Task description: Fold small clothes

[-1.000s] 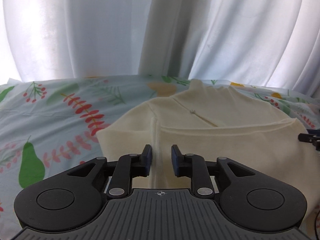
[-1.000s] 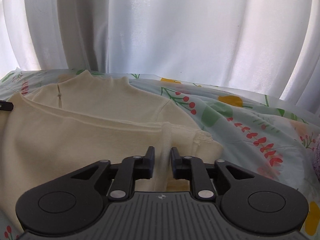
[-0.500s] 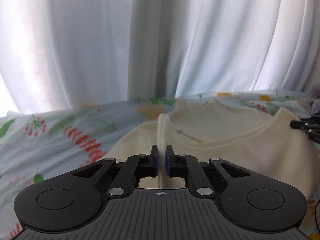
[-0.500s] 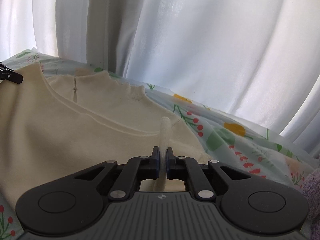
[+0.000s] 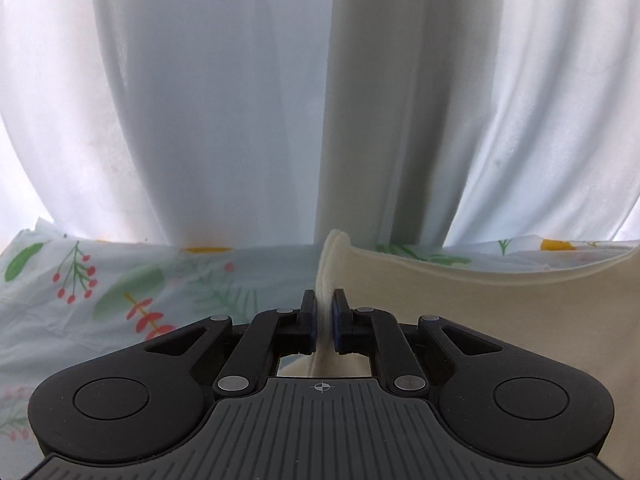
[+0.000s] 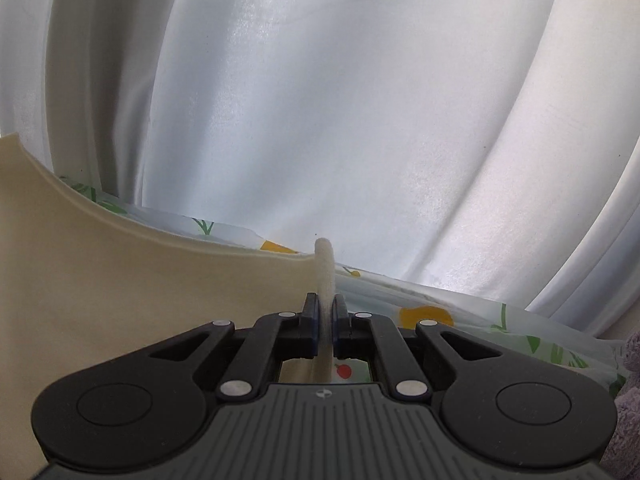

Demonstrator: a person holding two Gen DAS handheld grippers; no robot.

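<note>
A cream garment (image 5: 500,320) is lifted above the table and stretched between both grippers. My left gripper (image 5: 324,300) is shut on its left edge, which sticks up between the fingertips. The cloth spreads to the right from there. In the right wrist view my right gripper (image 6: 325,304) is shut on the garment's right edge, and the cloth (image 6: 140,300) spreads to the left. The lower part of the garment is hidden behind the gripper bodies.
A tablecloth printed with leaves, berries and fruit (image 5: 120,300) covers the table, and also shows in the right wrist view (image 6: 460,320). White curtains (image 5: 240,100) hang close behind the table. A purple fuzzy cloth (image 6: 628,400) lies at the right edge.
Both grippers closed on the garment's edges and lifted it off the table. The cameras now look higher, and the neckline is out of view.
</note>
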